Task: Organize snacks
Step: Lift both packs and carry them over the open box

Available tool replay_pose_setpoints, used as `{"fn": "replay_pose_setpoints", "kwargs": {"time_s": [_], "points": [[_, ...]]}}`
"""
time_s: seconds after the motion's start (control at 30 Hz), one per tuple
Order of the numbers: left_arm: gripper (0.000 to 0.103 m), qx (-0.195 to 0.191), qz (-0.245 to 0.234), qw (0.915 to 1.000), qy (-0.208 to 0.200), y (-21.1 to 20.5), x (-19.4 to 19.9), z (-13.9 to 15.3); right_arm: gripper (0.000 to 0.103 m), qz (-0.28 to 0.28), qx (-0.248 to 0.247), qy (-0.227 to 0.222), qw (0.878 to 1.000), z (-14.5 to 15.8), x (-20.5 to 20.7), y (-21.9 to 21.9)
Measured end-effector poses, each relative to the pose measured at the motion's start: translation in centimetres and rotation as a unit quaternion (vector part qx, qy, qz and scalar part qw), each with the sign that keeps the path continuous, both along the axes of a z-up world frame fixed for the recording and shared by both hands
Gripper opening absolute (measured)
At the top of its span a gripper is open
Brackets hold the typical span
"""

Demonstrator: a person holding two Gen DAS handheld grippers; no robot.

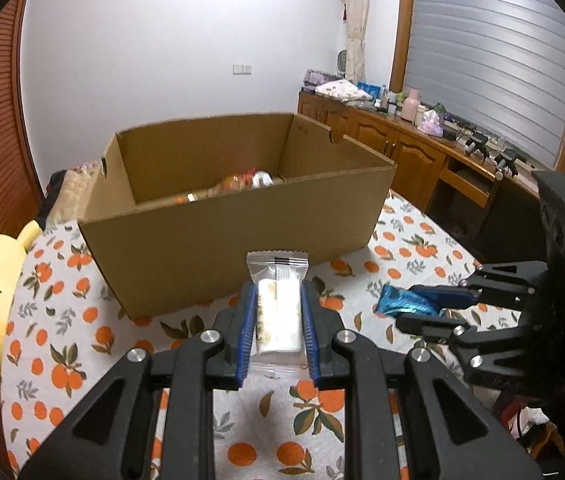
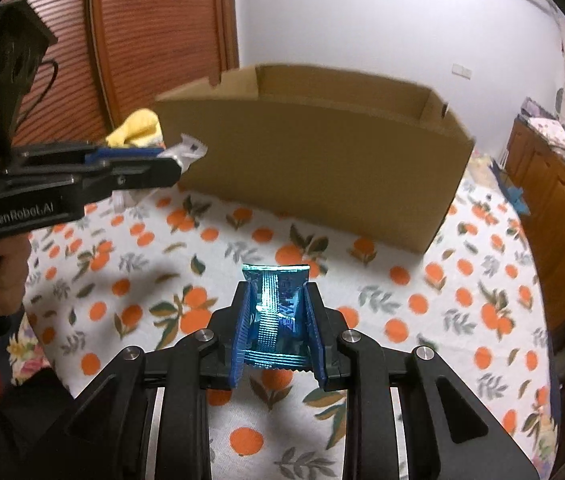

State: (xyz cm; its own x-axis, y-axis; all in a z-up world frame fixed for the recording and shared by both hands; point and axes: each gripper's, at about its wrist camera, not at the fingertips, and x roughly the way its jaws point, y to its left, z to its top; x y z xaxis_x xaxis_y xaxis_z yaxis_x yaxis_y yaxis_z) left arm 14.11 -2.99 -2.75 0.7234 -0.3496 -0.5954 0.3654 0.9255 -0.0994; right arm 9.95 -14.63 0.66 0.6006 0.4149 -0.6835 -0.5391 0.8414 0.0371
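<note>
two snacks held, box straight ahead

our left gripper (image 1: pixel 276 320) fingers pinch a white snack bar (image 1: pixel 277 304), our right gripper (image 2: pixel 278 316) fingers a blue wrapper (image 2: pixel 278 312), both lengthwise, above the surface (image 2: pixel 462 320); the cardboard box (image 1: pixel 222 232) lies just beyond, its near wall between us and the inside.

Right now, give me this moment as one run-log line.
left gripper: shut on white snack packet | right gripper: shut on blue snack packet | cardboard box: open, snacks inside | both packets held above tablecloth, outside box
</note>
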Motion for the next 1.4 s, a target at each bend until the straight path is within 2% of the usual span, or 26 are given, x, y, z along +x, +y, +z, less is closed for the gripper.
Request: {"fn": "replay_pose_setpoints", "kwargs": {"time_s": [0.4, 0.73, 1.03, 1.4], "points": [[0.020, -0.003, 0.007, 0.9990, -0.044, 1.2, 0.6, 4.0, 0.025, -0.009, 0.021, -0.067, 0.997, 6.2, -0.3, -1.3], [0.020, 0.016, 0.013, 0.9981, -0.059, 1.4, 3.1, 5.4, 0.025, -0.001, 0.023, -0.093, 0.995, 9.2, 1.7, -0.3], [0.020, 0.015, 0.025, 0.9990, -0.033, 2.1, 6.9, 4.8, 0.025, -0.001, 0.013, -0.093, 0.996, 10.0, 5.3, 1.3], [0.020, 0.023, 0.046, 0.9986, -0.007, 3.0, 10.8, 3.5, 0.025, -0.033, 0.023, -0.061, 0.997, 8.9, 11.3, 1.3]]}}
